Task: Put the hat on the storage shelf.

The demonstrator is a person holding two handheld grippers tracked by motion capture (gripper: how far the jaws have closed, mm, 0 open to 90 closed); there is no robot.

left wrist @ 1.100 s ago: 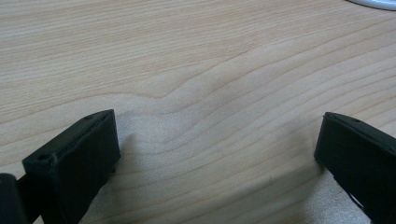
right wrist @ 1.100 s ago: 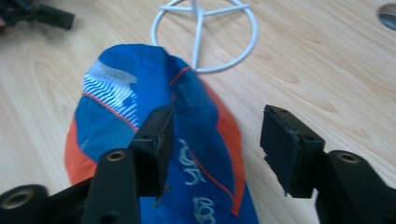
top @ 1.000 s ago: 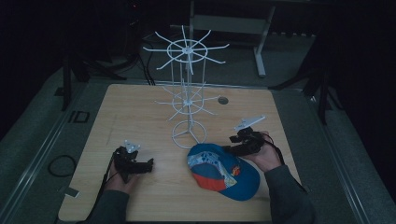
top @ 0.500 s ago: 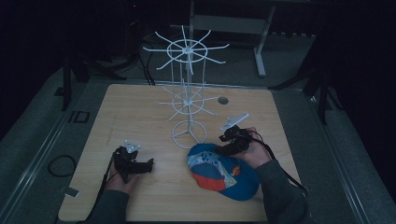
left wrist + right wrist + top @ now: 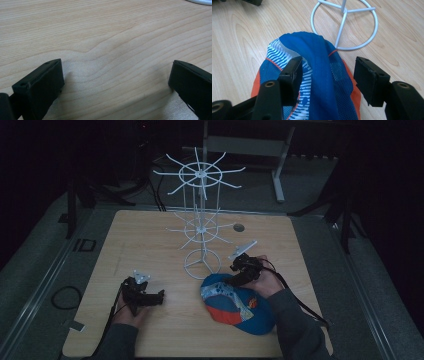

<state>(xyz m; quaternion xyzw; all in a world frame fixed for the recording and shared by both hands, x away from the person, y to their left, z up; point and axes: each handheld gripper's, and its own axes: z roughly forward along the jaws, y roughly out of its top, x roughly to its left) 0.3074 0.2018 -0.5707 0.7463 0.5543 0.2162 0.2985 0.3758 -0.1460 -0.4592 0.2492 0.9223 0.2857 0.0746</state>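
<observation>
My right gripper (image 5: 327, 80) is standing over the cap (image 5: 317, 82), jaws apart and just lately widening, straddling the blue ridge of fabric at the cap's near edge. The pads are not pressing on it: one jaw is lying against the striped lining, the other is hanging clear beside the mesh. Nothing is gripped.

In the high view the right gripper (image 5: 239, 276) is sitting at the cap's upper rim, and the cap (image 5: 235, 306) is lying on the table (image 5: 150, 235), crown down by my reading, just beside the ring base of the white stand (image 5: 202, 262) and apart from it.

My left gripper (image 5: 115, 82) is resting wide open over bare wood, holding nothing; in the high view it (image 5: 159, 296) is sitting near the table's front left, well apart from the cap.

Judgement: the step in hand is the approach for a pick, with the jaws being set around the cap's rim. No grasp is yet made.

The next move is calling for a slight lowering so both pads are bracketing the blue ridge, then a firm close on the fabric before any lift. The hooks of the stand are the likely destination. Risk: soft cloth slipping out, or the cap dragging against the ring base.
</observation>
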